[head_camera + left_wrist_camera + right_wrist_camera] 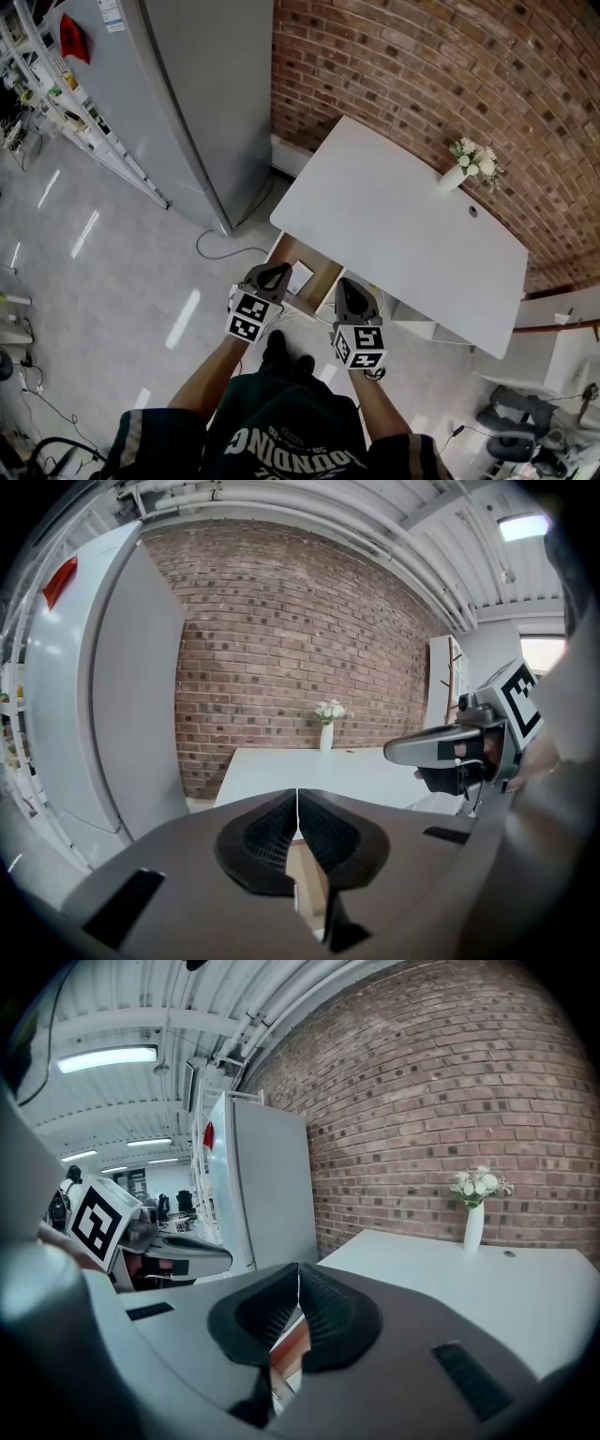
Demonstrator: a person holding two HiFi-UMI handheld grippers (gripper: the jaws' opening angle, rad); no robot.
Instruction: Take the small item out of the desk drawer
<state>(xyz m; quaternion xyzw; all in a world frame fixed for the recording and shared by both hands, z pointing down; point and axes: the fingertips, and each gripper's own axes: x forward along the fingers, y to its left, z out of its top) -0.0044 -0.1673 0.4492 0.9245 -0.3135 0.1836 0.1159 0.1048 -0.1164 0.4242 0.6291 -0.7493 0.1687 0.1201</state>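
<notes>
Left gripper [273, 274], right gripper [353, 293]: jaws together, empty. White item [300, 277] in drawer [321, 283], mid-frame, looks light; pinch its edge.

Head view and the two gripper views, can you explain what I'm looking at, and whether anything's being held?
A person stands holding two hand-held grippers, the left gripper and right gripper; the patterned cubes are part of them. The head view looks down from the person's head. Each gripper view looks along its own jaws. On the white desk stands a vase of flowers. Below its edge a wooden drawer is open with something white inside. Both grippers' jaws are together, holding nothing.
</notes>
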